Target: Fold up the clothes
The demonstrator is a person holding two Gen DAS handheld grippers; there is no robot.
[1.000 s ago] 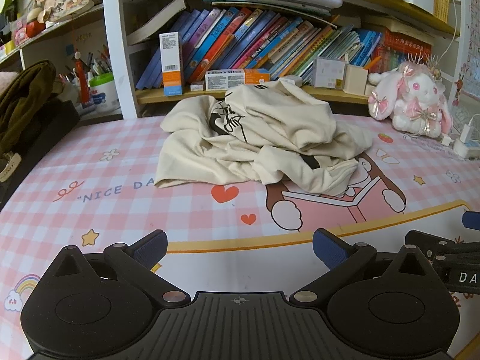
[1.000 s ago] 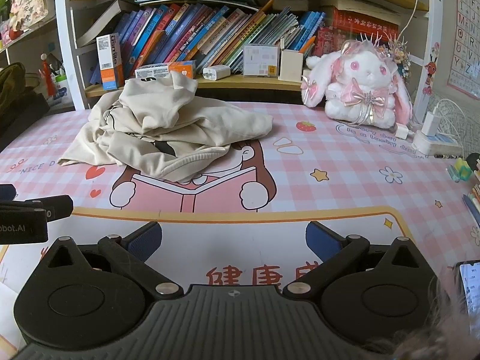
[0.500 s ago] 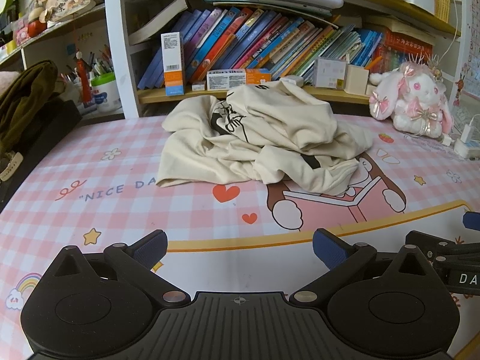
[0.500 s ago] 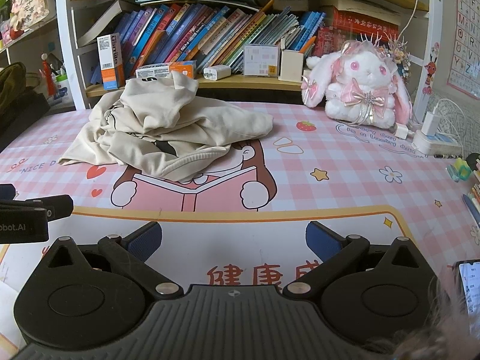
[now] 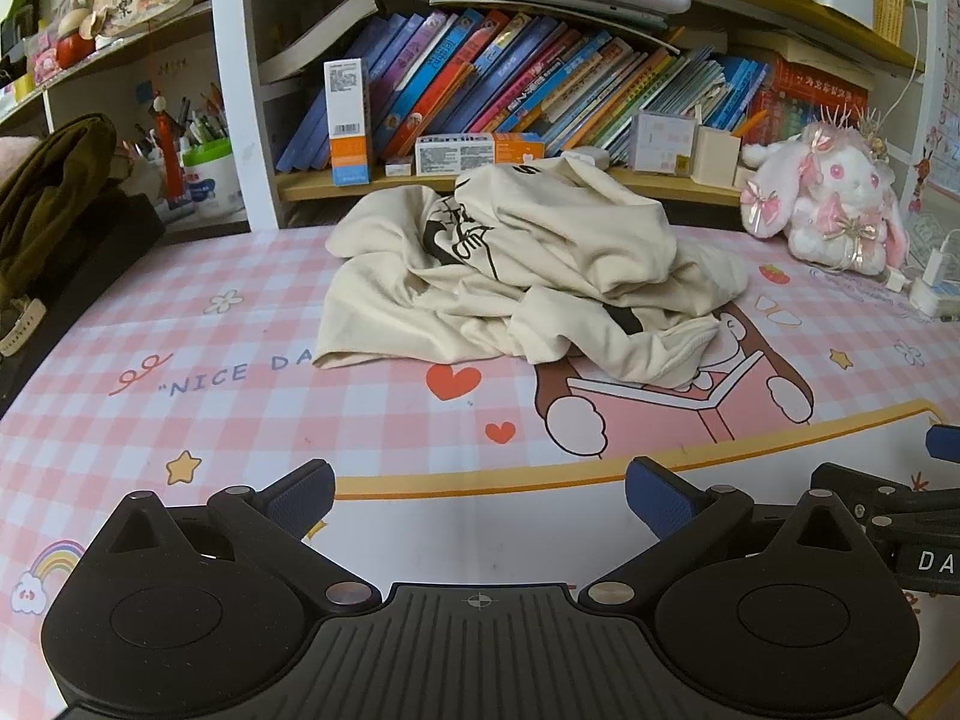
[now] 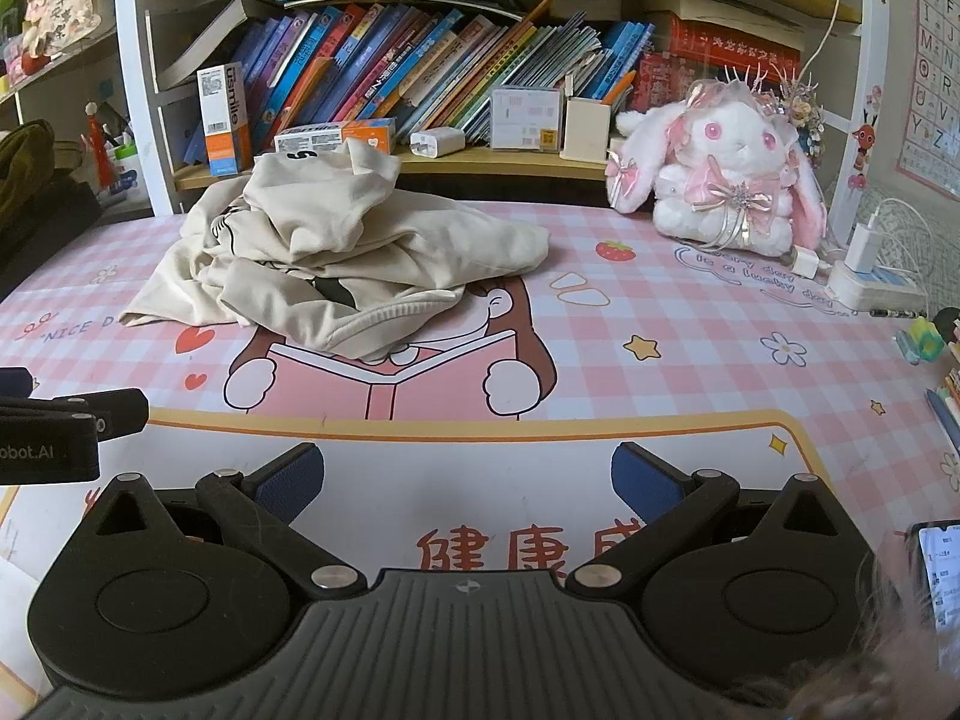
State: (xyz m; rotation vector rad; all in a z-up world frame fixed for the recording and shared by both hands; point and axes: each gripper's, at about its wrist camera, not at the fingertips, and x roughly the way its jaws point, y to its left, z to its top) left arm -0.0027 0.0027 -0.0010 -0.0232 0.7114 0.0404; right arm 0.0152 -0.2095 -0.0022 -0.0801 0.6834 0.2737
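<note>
Cream sweatshirt (image 5: 522,276) lies crumpled in a heap toward the far side of the pink checked desk mat (image 5: 180,408), partly over the cartoon figure reading a book; black print shows on its folds; a sleeve or hem trails toward the near left; unfolded, nothing touching it.

Left gripper (image 5: 479,489) hovers low over the near white part of the mat, fingers spread wide, blue pads (image 5: 300,495) empty, well apart from the sweatshirt; right gripper (image 6: 465,474) likewise splayed and empty, over the red characters printed on the mat; the two grippers sit side by side, each showing at the other view's edge.

Behind the garment, a bookshelf (image 6: 480,165) with slanted books (image 6: 384,60), an orange-and-white box (image 6: 225,120) upright, a white charger block (image 6: 437,141); white-and-pink plush rabbit (image 6: 720,174) sits on the mat at the far right, near but apart from the sweatshirt; power strip with plugs (image 6: 873,288) just right of the rabbit; phone with lit screen (image 6: 939,570) at the near right edge; olive garment (image 5: 54,180) piled at the far left.
</note>
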